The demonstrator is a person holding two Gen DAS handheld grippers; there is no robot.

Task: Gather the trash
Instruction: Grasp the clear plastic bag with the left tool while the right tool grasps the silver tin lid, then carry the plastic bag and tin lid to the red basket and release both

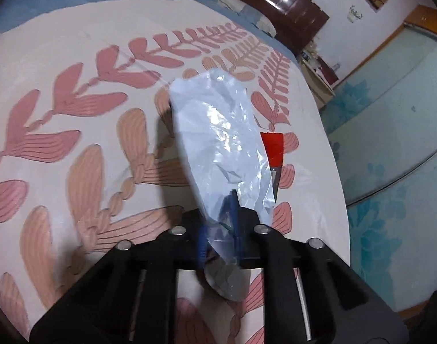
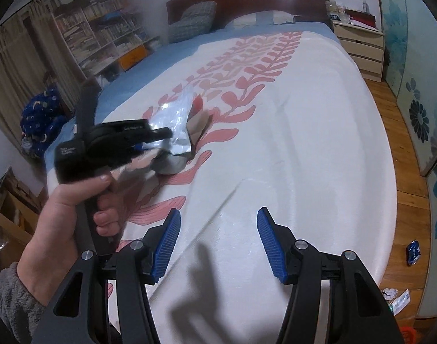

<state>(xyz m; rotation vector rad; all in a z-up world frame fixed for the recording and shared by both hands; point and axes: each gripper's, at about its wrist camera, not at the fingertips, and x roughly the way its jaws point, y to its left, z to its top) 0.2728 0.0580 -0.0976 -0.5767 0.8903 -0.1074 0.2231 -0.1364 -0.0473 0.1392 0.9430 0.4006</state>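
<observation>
A wide bed is filling most of the room, its smooth white cover printed with pink and peach fern leaves over a blue sheet, a glossy dark-red headboard standing at the far end. A pale wooden nightstand is sitting at the far right, and a crowded bookshelf is lining the left wall. On the plank floor at the right, a crushed blue can and some crumpled paper scraps are lying near the bed.

Above the cover's left side, the left gripper is pinching a crinkled, shiny, translucent plastic wrapper; its blue ribbed jaws are closing tight on the wrapper's near end, and the film is standing up away from them. A small red piece is peeking out behind the wrapper's right edge; I cannot tell what it is. A bare hand in a grey fleecy sleeve is gripping that tool's handle.

The right gripper is hovering over the near bare cover, its jaws spread wide, holding and touching nothing.
</observation>
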